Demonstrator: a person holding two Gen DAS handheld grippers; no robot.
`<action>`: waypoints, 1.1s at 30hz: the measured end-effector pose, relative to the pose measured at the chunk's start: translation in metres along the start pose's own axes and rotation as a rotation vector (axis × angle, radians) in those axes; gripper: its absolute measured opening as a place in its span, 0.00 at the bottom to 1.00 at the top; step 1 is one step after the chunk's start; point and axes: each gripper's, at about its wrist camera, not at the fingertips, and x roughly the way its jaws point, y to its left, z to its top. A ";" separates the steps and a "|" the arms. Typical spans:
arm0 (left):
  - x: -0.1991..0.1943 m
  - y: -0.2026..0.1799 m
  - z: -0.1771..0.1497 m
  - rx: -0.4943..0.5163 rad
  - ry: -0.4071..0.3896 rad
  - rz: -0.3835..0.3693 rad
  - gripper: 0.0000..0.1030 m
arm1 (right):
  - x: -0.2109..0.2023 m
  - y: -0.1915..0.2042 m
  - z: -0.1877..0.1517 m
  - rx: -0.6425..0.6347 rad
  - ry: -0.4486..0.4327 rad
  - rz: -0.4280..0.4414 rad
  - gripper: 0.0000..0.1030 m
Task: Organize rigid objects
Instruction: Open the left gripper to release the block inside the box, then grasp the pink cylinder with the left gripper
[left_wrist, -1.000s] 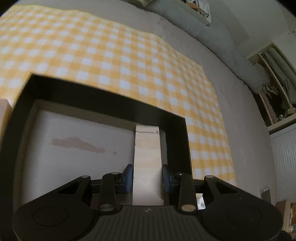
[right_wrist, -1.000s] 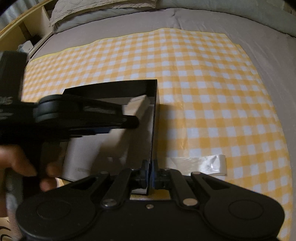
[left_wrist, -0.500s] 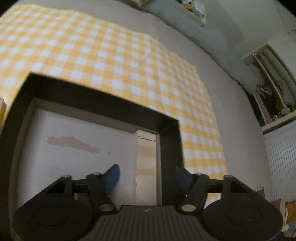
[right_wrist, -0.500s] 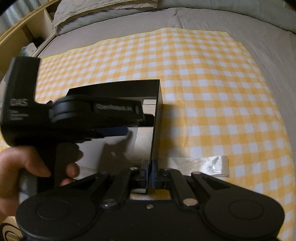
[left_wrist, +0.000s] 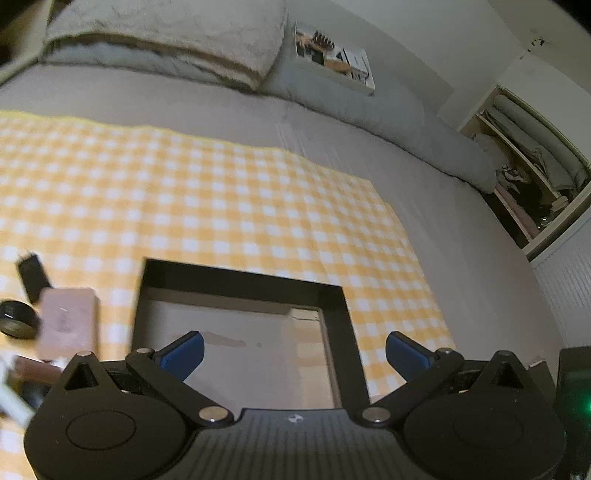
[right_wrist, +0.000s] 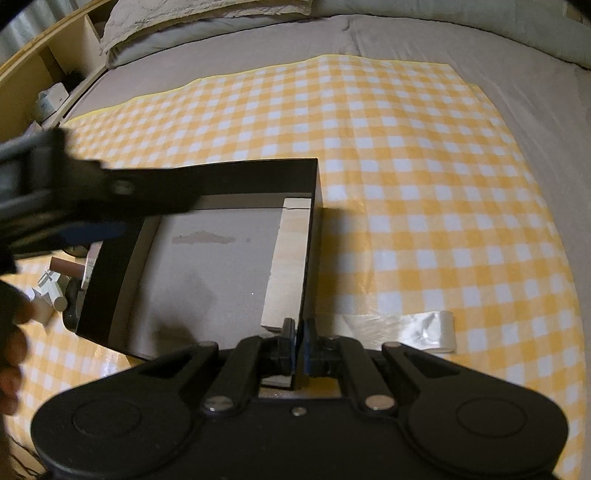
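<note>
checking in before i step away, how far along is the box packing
Done: one wooden block lies in the black box, along its right wall. In hand: the right gripper pinches that wall; the left gripper is opening, empty. Left: the pink block, black pieces and white parts outside.

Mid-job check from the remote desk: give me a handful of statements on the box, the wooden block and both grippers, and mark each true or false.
1. The wooden block lies inside the black box, against its right wall. True.
2. The left gripper is clamped on the block. False: its jaws are opening with nothing between them, above the box.
3. The right gripper is shut on the box's right wall. True.
4. The box is full of objects. False: only the block shows inside it.
5. A strip of clear tape lies on the checked cloth right of the box. True.
6. The pink block sits in the box. False: it is outside, left of it.
</note>
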 end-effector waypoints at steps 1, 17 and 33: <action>-0.006 0.003 0.000 0.006 -0.006 0.005 1.00 | 0.000 0.001 0.001 -0.001 -0.001 -0.003 0.05; -0.076 0.058 -0.002 0.185 -0.101 0.252 1.00 | 0.000 0.004 0.002 -0.028 -0.007 -0.028 0.05; -0.088 0.136 -0.007 0.017 0.014 0.253 0.61 | 0.004 0.002 0.004 -0.042 0.000 -0.041 0.05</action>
